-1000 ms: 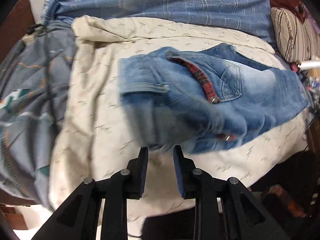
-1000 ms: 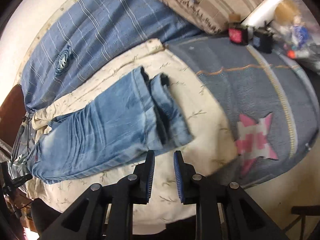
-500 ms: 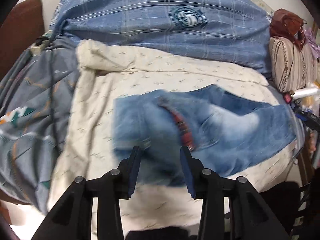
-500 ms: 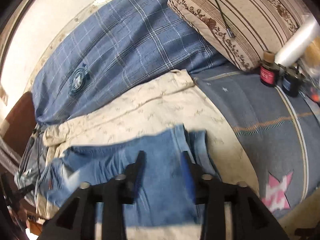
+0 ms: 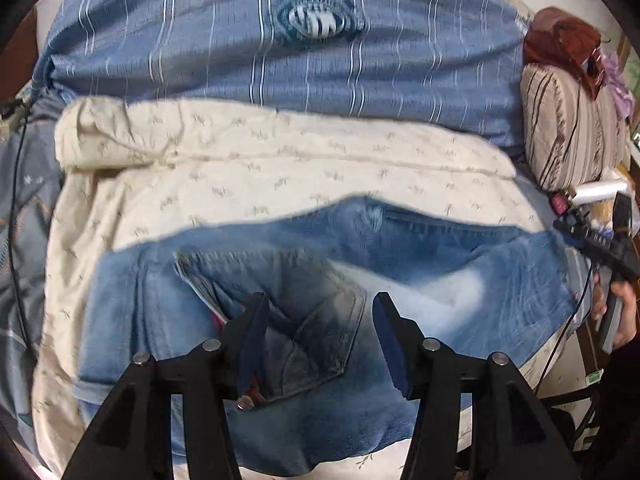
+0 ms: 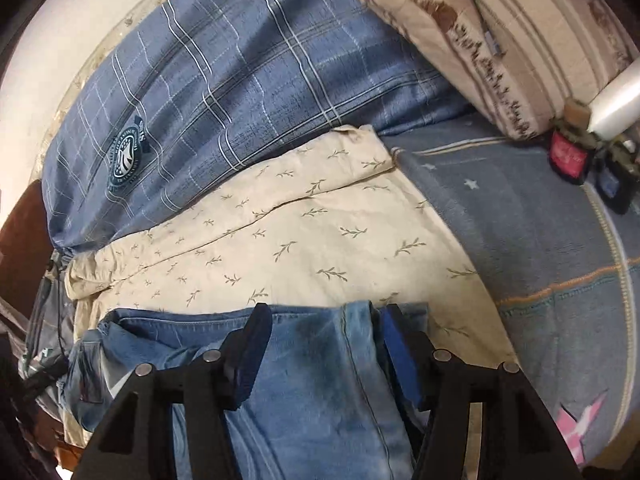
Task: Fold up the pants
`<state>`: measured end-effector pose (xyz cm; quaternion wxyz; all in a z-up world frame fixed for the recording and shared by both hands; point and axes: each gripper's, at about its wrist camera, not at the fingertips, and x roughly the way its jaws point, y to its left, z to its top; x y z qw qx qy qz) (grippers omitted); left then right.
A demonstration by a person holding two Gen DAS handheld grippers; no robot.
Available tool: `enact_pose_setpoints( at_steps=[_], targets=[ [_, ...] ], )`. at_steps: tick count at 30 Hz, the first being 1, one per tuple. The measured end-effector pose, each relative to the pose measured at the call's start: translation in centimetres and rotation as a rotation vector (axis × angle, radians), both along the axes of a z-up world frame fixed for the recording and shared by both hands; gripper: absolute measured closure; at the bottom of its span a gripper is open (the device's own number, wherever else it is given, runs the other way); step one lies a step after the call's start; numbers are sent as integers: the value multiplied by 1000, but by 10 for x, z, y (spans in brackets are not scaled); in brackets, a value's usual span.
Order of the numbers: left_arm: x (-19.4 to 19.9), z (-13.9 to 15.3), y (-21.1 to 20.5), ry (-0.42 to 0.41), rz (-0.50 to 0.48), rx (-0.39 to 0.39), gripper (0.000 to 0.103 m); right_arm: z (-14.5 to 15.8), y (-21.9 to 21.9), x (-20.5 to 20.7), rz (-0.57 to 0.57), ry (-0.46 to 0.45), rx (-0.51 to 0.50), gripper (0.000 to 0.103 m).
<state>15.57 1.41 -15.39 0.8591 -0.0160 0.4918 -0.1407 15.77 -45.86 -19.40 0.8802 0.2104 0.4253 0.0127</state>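
Blue jeans (image 5: 440, 264) lie flat across a cream sheet (image 5: 280, 168) on a bed. My left gripper (image 5: 320, 320) hovers over the seat of the jeans, its jaws opening, with a back pocket (image 5: 320, 344) beneath the gap and nothing gripped. In the right wrist view, the leg end of the jeans (image 6: 320, 400) lies under my right gripper (image 6: 324, 332). Its blue-padded fingers stand apart on either side of the leg seam, not pressing on the cloth.
A blue plaid duvet (image 5: 280, 60) is bunched behind the sheet. A striped pillow (image 6: 500, 40) and small bottles (image 6: 568, 156) sit at the right, on a grey-blue blanket (image 6: 540, 240). A person's hand (image 5: 618, 312) on a black tool shows at the right edge.
Both grippers stood nearly shut at the near edge of the jeans. They have spread their jaws and moved forward over the denim, which now lies flat.
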Motion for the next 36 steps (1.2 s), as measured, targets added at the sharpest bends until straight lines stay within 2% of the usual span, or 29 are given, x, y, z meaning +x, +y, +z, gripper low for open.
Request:
enact_pose_setpoints(
  at_steps=[2,3,4,5,6,8,15,18,20,22,24,26,28,30,32,33,34,36],
  targets=[
    [-1,-12,0,32,10,4,48,-8,4,7,34,23,4,43],
    [-1,-17,0,48,18,7,48,-12,6,10,41,38,-13,49],
    [-2,-23,2,66,28,6,48,-15,10,12,48,48,-33,55],
    [-3,-28,4,76,34,4,48,-16,12,12,54,45,-40,76],
    [-5,-32,7,85,40,-1,48,-15,13,10,54,34,-47,88],
    [-7,-36,10,87,40,-3,48,-9,15,3,28,8,-105,95],
    [-13,-38,5,73,32,12,48,4,23,-10,-42,-23,-367,96],
    [-18,-36,-1,59,16,32,48,-3,13,-9,-90,-3,-357,96],
    [-21,-40,-4,55,4,46,48,-22,5,-7,-117,46,-343,96],
    [-22,-45,-4,54,0,57,48,-37,-1,-7,-129,91,-282,90],
    [-24,-46,-2,43,-7,57,48,-30,-6,-15,-165,48,-223,90],
    [-26,-45,2,34,-15,36,48,-11,-11,-25,-202,-5,-174,90],
    [-26,-44,5,27,-15,7,48,12,-13,-34,-244,-69,-185,90],
    [-28,-45,8,13,-13,-19,48,40,-10,-41,-233,-162,-157,88],
    [-35,-44,10,-27,-11,-41,48,59,7,-37,-136,-205,-106,77],
    [-39,-43,10,-49,-7,-45,48,64,21,-33,-75,-212,-94,55],
    [-45,-42,9,-86,-3,-42,48,70,44,-27,8,-221,-94,28],
    [-58,-39,7,-149,-4,-15,47,73,85,-21,139,-257,-93,25]
  ],
)
